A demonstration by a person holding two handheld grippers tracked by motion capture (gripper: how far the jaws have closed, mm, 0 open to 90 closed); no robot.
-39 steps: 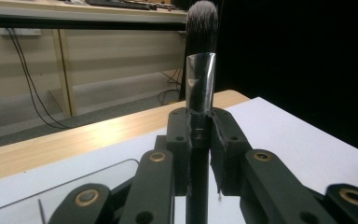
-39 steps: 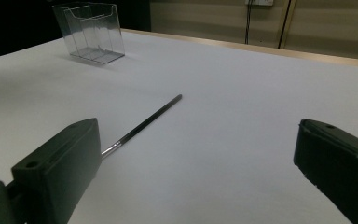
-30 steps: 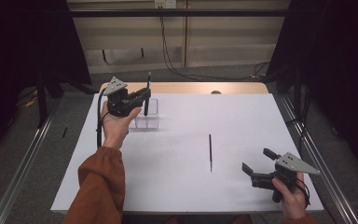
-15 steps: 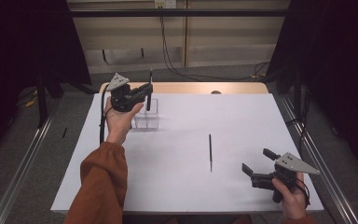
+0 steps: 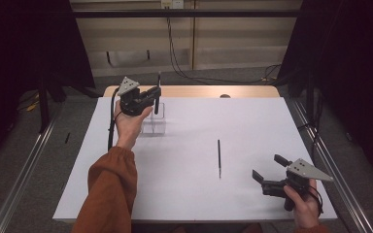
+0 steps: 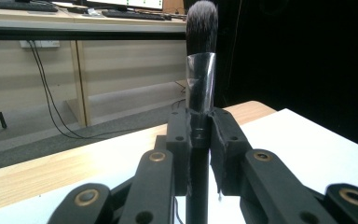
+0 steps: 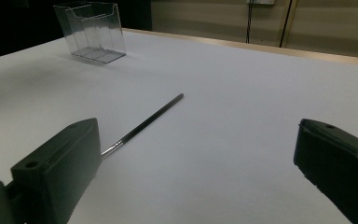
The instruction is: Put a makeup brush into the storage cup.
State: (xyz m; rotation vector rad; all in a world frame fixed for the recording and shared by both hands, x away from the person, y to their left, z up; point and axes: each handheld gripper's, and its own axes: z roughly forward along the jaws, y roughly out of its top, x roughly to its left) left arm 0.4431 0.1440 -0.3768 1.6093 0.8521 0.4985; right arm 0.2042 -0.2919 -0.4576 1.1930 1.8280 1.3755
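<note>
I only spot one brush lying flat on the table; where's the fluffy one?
The fluffy brush stands upright, clamped in the left gripper, at the table's far left above the clear holder.

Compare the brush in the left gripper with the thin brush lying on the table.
The held brush stands upright, bristles up, clamped in the left gripper above the clear holder; the thin brush lies flat on the white table, untouched. The held brush has a thick handle and a full, dark bristle head; the thin brush is slender with a small silver ferrule. Both are dark-handled.
</note>
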